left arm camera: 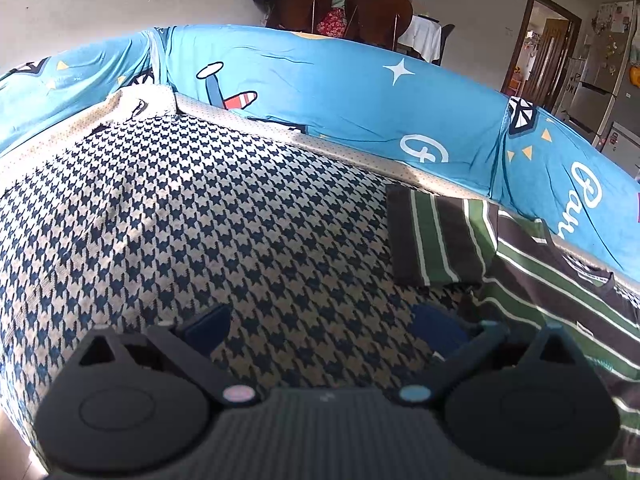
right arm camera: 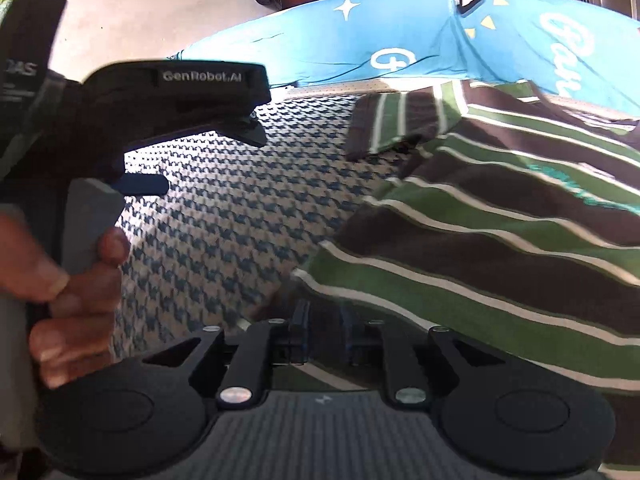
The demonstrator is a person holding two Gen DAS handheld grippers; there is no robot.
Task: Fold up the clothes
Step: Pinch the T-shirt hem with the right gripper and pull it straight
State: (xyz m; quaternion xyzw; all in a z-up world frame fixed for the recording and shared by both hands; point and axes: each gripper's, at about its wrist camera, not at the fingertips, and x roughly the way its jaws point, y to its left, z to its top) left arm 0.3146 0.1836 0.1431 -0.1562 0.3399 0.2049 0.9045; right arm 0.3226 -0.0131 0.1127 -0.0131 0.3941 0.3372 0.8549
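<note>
A shirt with green, brown and white stripes [left arm camera: 552, 292] lies on the right side of the houndstooth cover, one sleeve [left arm camera: 436, 236] spread flat toward the middle. My left gripper [left arm camera: 320, 328] is open over bare cover just left of the shirt, holding nothing. In the right wrist view the striped shirt [right arm camera: 500, 240] fills the right half and looks lifted at its near edge. My right gripper [right arm camera: 324, 332] is shut on that near edge. A hand [right arm camera: 76, 288] holds the left gripper [right arm camera: 200, 160] at the left, jaws apart.
The blue-and-beige houndstooth cover [left arm camera: 200, 220] spreads over a seat bounded by a blue printed backrest [left arm camera: 340, 92]. Behind it stand brown chairs [left arm camera: 340, 12] with clothes, a doorway and a fridge [left arm camera: 604, 72] at the far right.
</note>
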